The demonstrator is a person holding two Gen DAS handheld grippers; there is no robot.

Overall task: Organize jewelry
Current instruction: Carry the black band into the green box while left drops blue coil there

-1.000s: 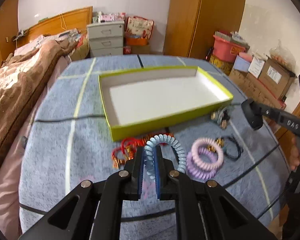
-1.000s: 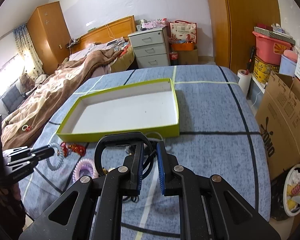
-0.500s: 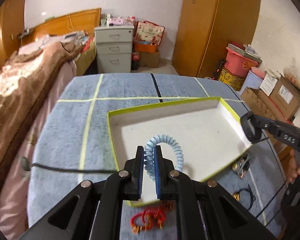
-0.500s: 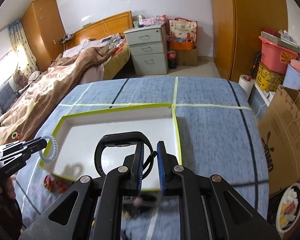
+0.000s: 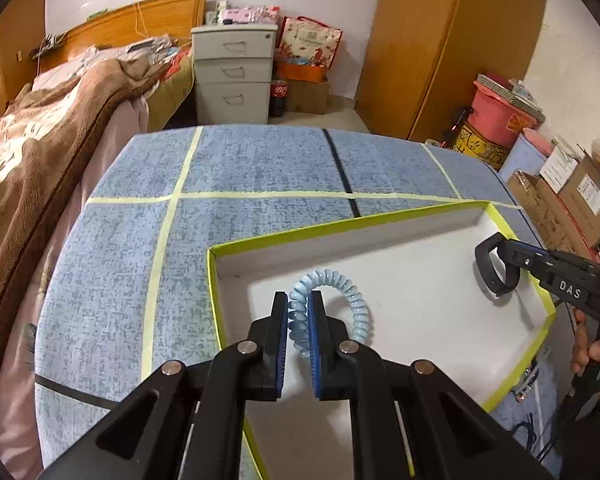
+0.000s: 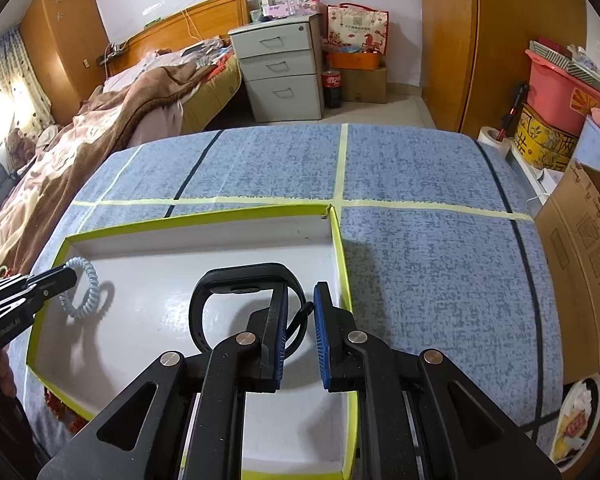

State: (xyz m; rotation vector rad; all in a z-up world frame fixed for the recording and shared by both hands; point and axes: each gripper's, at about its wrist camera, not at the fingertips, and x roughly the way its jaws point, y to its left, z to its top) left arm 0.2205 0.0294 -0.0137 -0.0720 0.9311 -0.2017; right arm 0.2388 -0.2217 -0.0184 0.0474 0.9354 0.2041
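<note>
A: What's held by the tongs?
B: A blue coil band [image 5: 342, 300] is pinched by the left tongs [image 5: 298, 328], a black wristband [image 6: 236, 292] by the right tongs [image 6: 300, 320]; both are held over the tray [image 6: 204, 216], nr opposite ends
A: Progress?
B: Nothing's been dropped in yet. A few bits [image 5: 526, 384] are left on the surface [image 5: 260, 160] beside the tray, approx half hidden

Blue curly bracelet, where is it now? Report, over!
Left gripper shut on blue spiral bracelet, over the tray. Right gripper shut on black band, over tray too. Nothing in the way.
</note>
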